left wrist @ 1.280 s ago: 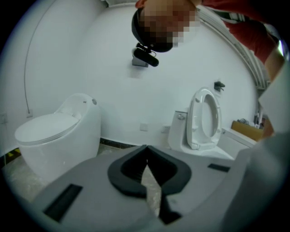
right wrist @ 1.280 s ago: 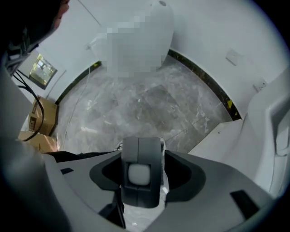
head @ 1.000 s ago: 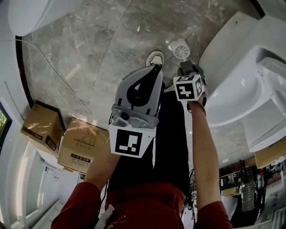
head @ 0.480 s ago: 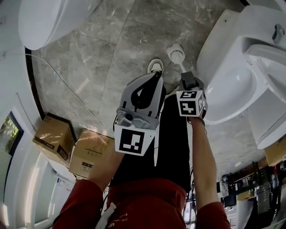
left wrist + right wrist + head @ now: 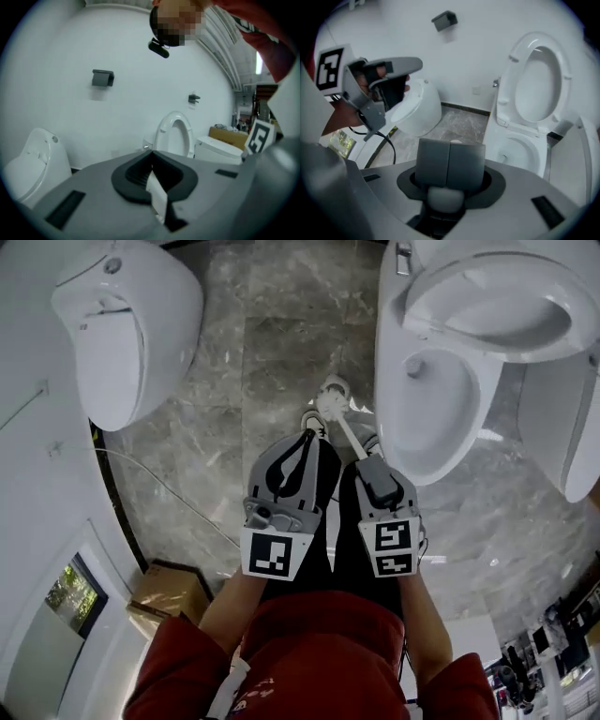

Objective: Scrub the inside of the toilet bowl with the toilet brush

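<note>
— How are the two tongs seen?
— The right gripper (image 5: 364, 463) is clamped on the handle end of the white long-handled toilet brush (image 5: 346, 430), its jaws having just been closing. The left gripper (image 5: 313, 433) is shown with tips met and nothing between them.
— Where is the brush found?
— At frame centre, over the grey marble floor (image 5: 272, 334), beside the open white ceramic toilet bowl (image 5: 433, 432) at upper right, outside it.

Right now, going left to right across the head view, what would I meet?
Closed-lid toilet → left gripper → toilet brush, held in the jaws of the right gripper → open toilet.
</note>
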Motion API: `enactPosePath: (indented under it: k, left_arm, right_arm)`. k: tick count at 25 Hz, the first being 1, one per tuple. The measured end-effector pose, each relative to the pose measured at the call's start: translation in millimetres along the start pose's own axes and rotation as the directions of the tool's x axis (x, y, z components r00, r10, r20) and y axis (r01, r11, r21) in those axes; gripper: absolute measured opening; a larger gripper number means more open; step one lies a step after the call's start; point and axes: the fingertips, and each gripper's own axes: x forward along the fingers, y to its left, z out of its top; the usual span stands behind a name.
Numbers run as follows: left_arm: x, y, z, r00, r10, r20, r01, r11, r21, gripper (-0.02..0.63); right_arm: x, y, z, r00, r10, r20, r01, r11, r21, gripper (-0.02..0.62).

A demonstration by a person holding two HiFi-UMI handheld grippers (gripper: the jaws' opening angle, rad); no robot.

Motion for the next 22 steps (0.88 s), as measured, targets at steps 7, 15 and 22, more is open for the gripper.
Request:
enactPosePath:
  k: [7, 15, 22]
  left_arm:
    - [16.1, -109.8, 71.6, 0.994, -0.099, 0.046, 0.095, 0.993, 0.075, 0.000]
    - [45.0, -199.2, 71.9, 0.995, -0.094, 0.043, 0.089, 0.991, 0.103, 0.000]
    - [77.7, -222.1, 13.6, 0.990, -0.138, -0.037, 0.142, 0.982, 0.121, 0.000]
  right_arm:
    - [-162.3, -83.2, -32.6, 0.972, -0.150, 0.181, 0.113, 0.973, 0.201, 0.163]
    - [-170.4, -177.8, -121.0, 0.962, -0.221, 0.160, 0.183, 0.957, 0.224, 0.163]
    - [-75.6, -228.6, -169.0, 0.972, -0.228, 0.063, 0.210, 0.954, 0.212, 0.163]
